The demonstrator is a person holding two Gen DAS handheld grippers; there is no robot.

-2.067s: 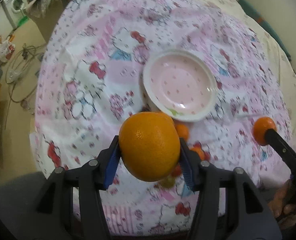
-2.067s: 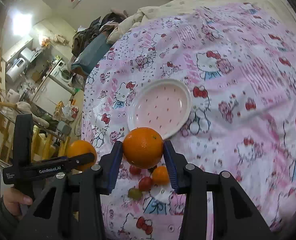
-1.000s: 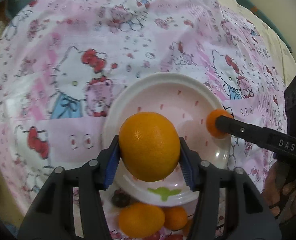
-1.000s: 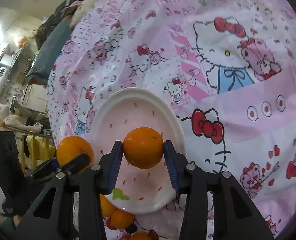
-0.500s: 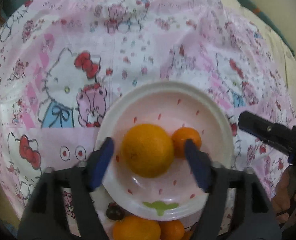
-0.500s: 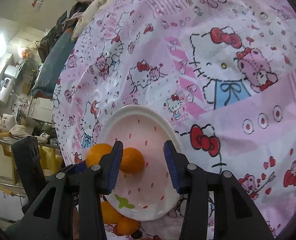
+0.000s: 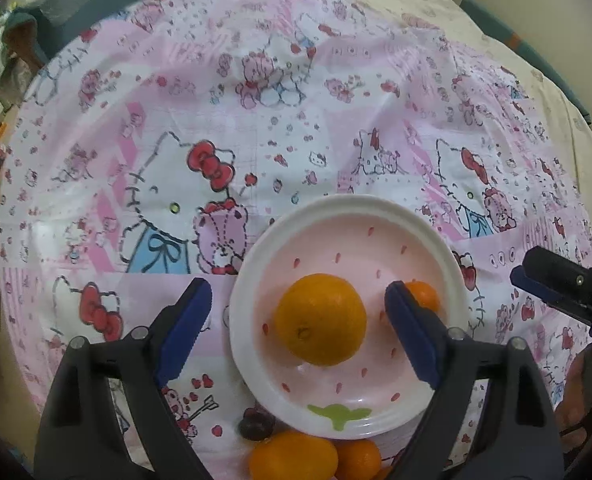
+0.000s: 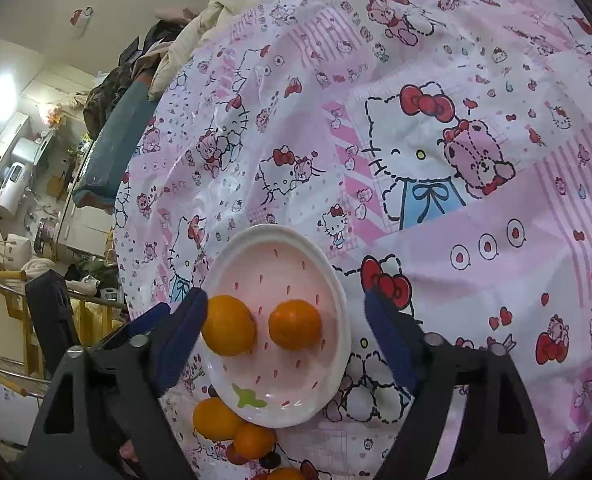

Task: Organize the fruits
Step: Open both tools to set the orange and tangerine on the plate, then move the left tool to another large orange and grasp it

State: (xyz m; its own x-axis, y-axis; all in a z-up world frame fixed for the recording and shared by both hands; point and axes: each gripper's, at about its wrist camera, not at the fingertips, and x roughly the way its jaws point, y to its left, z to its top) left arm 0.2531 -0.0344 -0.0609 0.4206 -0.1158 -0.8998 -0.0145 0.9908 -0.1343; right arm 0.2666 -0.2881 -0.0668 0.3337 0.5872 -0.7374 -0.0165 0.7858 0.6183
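A pink plate with a white rim [image 7: 351, 208] lies on the cartoon-print cloth. A large orange [image 7: 319, 318] and a smaller orange [image 7: 425, 296] lie in it. My left gripper [image 7: 296, 320] is open and empty above the plate, its jaws either side of the large orange. In the right wrist view the plate [image 8: 256, 236] holds the large orange [image 8: 228, 325] and the smaller one [image 8: 295, 324]. My right gripper [image 8: 286, 336] is open and empty above them.
More oranges [image 7: 294, 458] and a dark grape [image 7: 256, 426] lie on the cloth by the plate's near edge, also seen in the right wrist view [image 8: 218, 418]. The right gripper's finger [image 7: 555, 284] shows at the right. Room clutter lies past the cloth's left edge.
Both grippers held oranges over the plate, then opened and let them go into it. Both have since pulled back and opened wider.
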